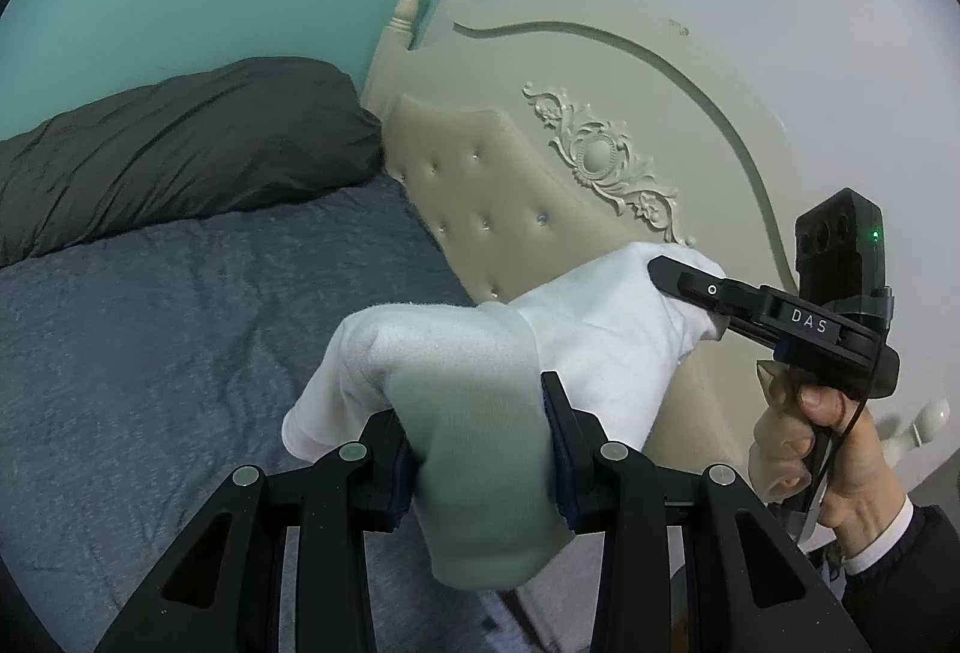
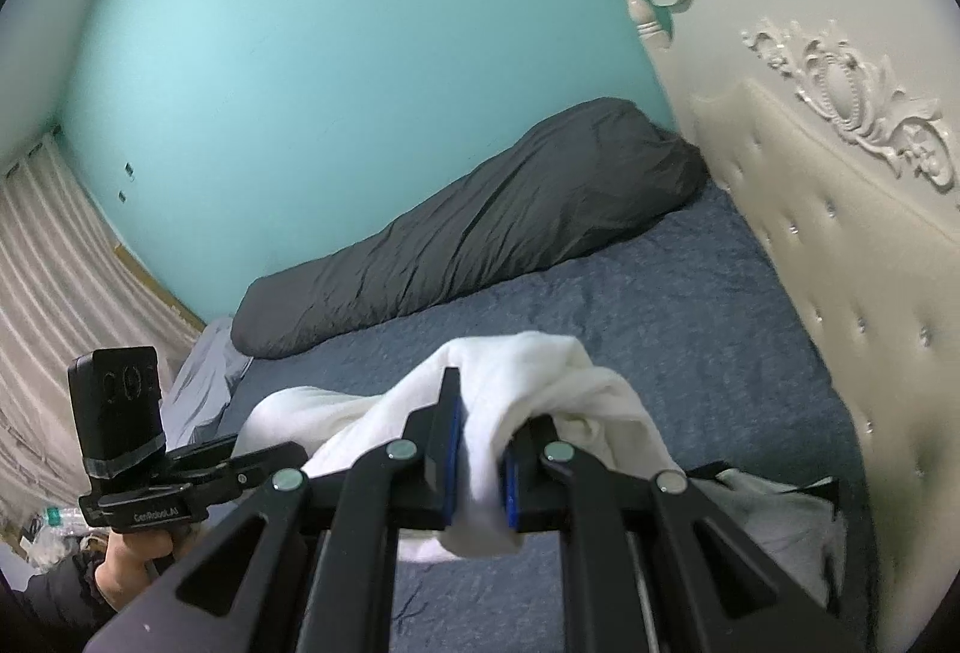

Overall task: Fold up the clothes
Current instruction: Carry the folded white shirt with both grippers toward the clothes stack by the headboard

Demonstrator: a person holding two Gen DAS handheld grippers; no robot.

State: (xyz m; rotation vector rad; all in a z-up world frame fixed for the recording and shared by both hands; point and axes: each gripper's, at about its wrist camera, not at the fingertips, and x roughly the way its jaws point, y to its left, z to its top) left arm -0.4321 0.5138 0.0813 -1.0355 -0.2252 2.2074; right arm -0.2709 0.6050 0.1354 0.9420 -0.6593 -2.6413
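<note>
A white garment (image 1: 600, 329) hangs bunched in the air above the blue bedsheet (image 1: 180, 323), stretched between both grippers. In the left wrist view my left gripper (image 1: 474, 413) is shut on a thick fold of it, and the cloth bulges out between the pads. The right gripper (image 1: 660, 272), held by a hand, pinches the garment's far end near the headboard. In the right wrist view my right gripper (image 2: 495, 401) is shut on the white garment (image 2: 540, 359), which drapes over and below the pads. The left gripper (image 2: 288, 452) grips the cloth at the left.
A dark grey rolled duvet (image 2: 480, 221) lies along the teal wall at the far side of the bed. The cream tufted headboard (image 2: 840, 263) stands to the right. More white cloth in a dark bag (image 2: 768, 497) lies by the headboard. A striped curtain (image 2: 48, 263) hangs at the left.
</note>
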